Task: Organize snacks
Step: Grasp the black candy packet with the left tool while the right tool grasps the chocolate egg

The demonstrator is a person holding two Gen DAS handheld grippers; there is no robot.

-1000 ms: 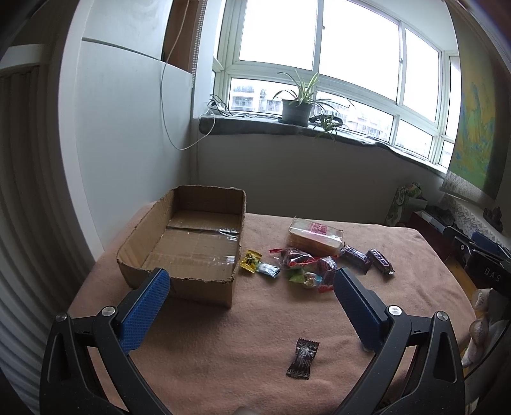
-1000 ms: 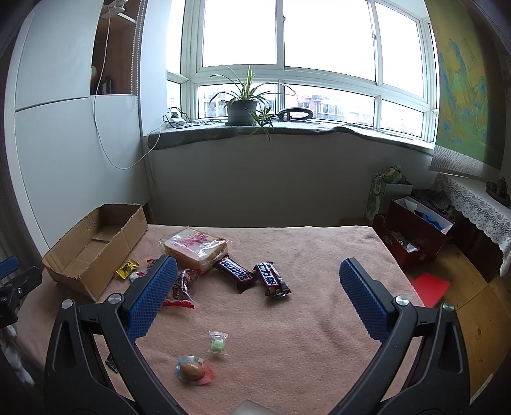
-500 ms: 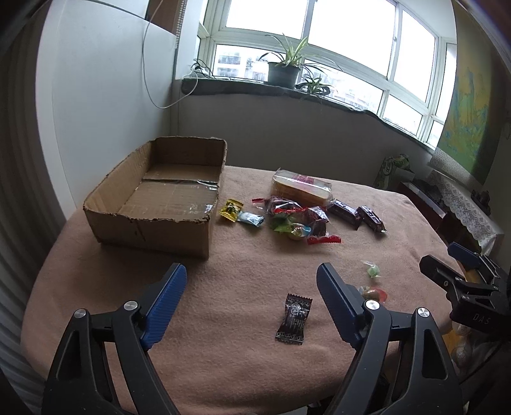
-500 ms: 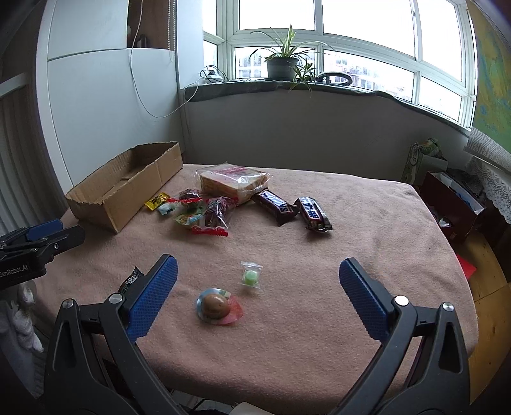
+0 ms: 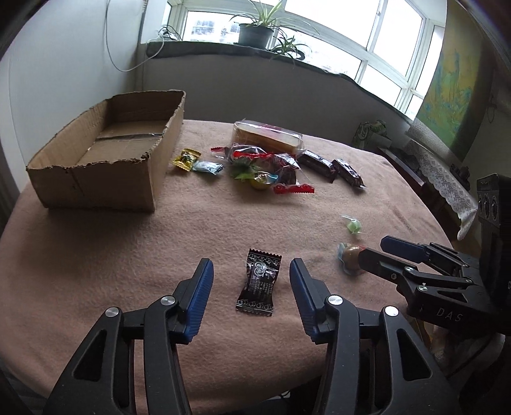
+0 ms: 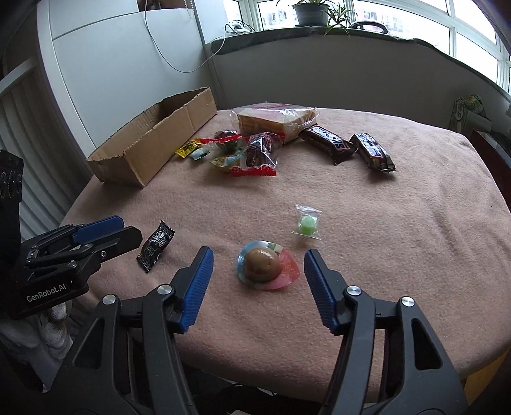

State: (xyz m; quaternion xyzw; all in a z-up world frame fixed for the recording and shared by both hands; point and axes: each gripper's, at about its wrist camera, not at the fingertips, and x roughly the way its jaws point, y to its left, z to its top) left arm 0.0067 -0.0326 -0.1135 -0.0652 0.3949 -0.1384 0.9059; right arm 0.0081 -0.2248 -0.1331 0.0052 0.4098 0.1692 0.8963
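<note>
The cardboard box (image 5: 105, 153) is sitting empty at the table's left. Risk, as I judge it: both wrappers are lying flat on soft cloth, so closing pads may skid over them or pinch the blanket (image 5: 223, 230). The left gripper (image 5: 250, 281) is straddling the black packet (image 5: 259, 282), jaws half-spread, having just been closing, touching nothing. The right gripper (image 6: 258, 271) is likewise bracketing the round candy (image 6: 263, 266), gripping nothing.

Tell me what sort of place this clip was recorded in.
Most likely a room in a home: a table under a pink blanket set by a wide window, with a potted plant on the sill and a lace-edged cloth on furniture to one side.
</note>
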